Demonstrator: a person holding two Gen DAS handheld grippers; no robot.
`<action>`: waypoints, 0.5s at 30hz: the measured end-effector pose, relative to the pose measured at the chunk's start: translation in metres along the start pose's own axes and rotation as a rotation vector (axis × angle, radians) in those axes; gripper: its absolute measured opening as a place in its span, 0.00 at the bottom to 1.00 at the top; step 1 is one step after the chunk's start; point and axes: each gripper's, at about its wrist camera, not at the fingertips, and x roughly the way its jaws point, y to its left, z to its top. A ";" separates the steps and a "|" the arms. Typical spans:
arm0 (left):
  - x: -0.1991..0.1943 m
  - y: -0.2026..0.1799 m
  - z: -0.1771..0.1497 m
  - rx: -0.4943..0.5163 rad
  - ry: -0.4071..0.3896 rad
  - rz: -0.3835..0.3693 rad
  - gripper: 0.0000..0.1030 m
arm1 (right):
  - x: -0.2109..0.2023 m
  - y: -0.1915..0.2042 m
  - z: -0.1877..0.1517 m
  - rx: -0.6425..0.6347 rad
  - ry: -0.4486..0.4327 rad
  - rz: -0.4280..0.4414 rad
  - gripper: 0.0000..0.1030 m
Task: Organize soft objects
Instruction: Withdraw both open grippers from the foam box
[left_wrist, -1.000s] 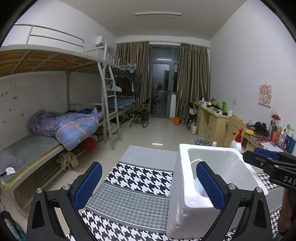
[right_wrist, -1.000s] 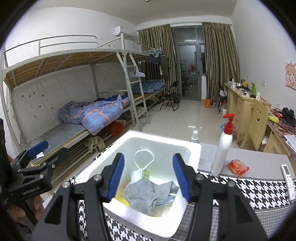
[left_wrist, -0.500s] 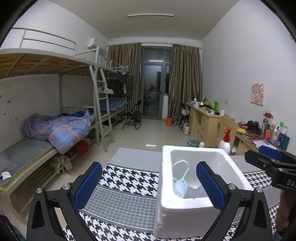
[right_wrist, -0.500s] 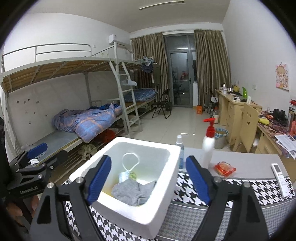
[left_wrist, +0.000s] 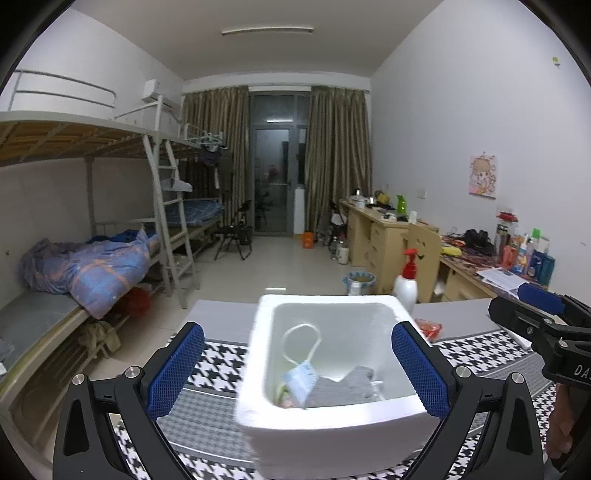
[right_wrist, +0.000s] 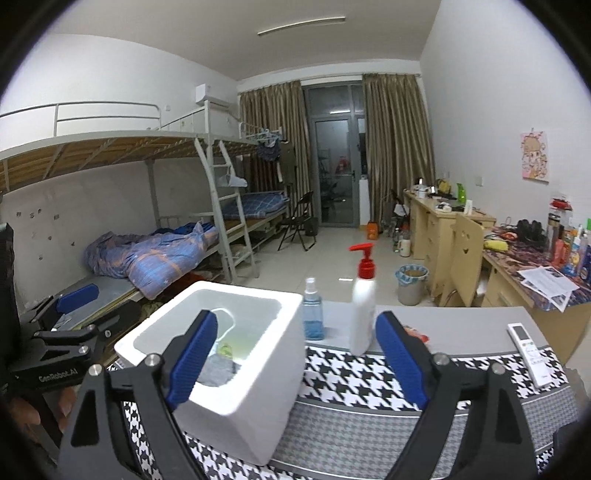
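One foam box (left_wrist: 332, 435); inside: one mask (left_wrist: 300, 380), one cloth (left_wrist: 343, 384).

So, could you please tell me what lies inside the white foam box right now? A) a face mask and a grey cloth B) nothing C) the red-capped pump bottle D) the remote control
A: in the left wrist view, the face mask and grey cloth lie inside the white foam box.
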 end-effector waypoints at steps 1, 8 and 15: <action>0.001 -0.002 0.000 0.005 0.001 -0.007 0.99 | -0.002 -0.002 0.000 0.004 -0.002 -0.007 0.88; -0.001 -0.026 0.000 0.031 0.000 -0.055 0.99 | -0.018 -0.019 -0.008 0.027 -0.018 -0.043 0.88; -0.009 -0.040 -0.003 0.046 0.001 -0.077 0.99 | -0.038 -0.031 -0.016 0.053 -0.040 -0.072 0.94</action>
